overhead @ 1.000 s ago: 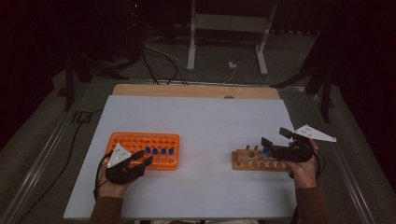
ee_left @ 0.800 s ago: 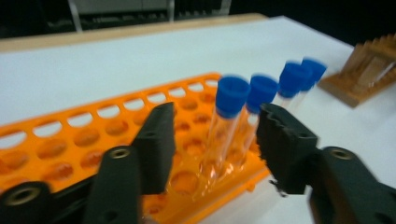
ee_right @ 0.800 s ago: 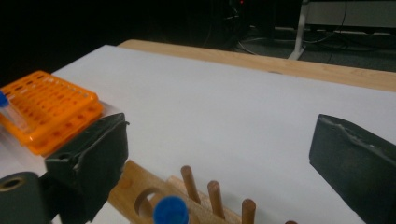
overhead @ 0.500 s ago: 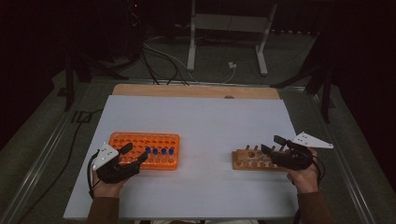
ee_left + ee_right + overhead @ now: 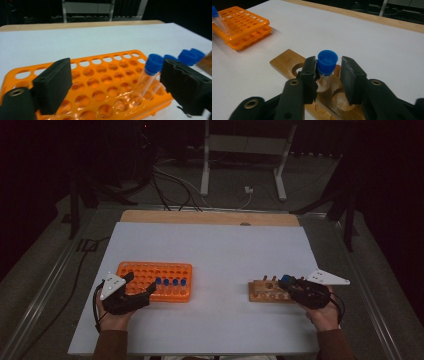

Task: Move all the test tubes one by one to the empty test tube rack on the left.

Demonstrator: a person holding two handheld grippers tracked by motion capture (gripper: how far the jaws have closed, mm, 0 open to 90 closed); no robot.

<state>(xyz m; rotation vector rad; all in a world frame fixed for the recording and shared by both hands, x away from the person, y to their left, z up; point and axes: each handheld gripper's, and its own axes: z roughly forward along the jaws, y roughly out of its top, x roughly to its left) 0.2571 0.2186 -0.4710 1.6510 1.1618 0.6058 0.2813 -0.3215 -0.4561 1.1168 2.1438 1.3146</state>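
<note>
An orange tube rack [image 5: 145, 269] lies at the left, with three blue-capped tubes [image 5: 170, 282] along its near right part. My left gripper [image 5: 139, 283] [image 5: 117, 85] is open at the rack's near edge. Its jaws have just been opening, and one tilted tube [image 5: 152, 65] stands free between them, close to the right jaw. At the right is a wooden rack [image 5: 260, 293] [image 5: 287, 61] holding one blue-capped tube [image 5: 327, 60]. My right gripper [image 5: 288, 282] [image 5: 328, 63] has just been closing around it. One pad touches the cap and a thin gap shows at the other.
The white table sheet [image 5: 220, 250] lies between the two racks. A wooden board edge [image 5: 210, 217] runs along the far side. Beyond it, a metal stand [image 5: 240, 165] and cables [image 5: 170, 185] are on the dark floor.
The left jaws have spread apart off the tube in the orange rack. My right hand has sunk toward the wooden rack and its jaws have narrowed around the tube there.
</note>
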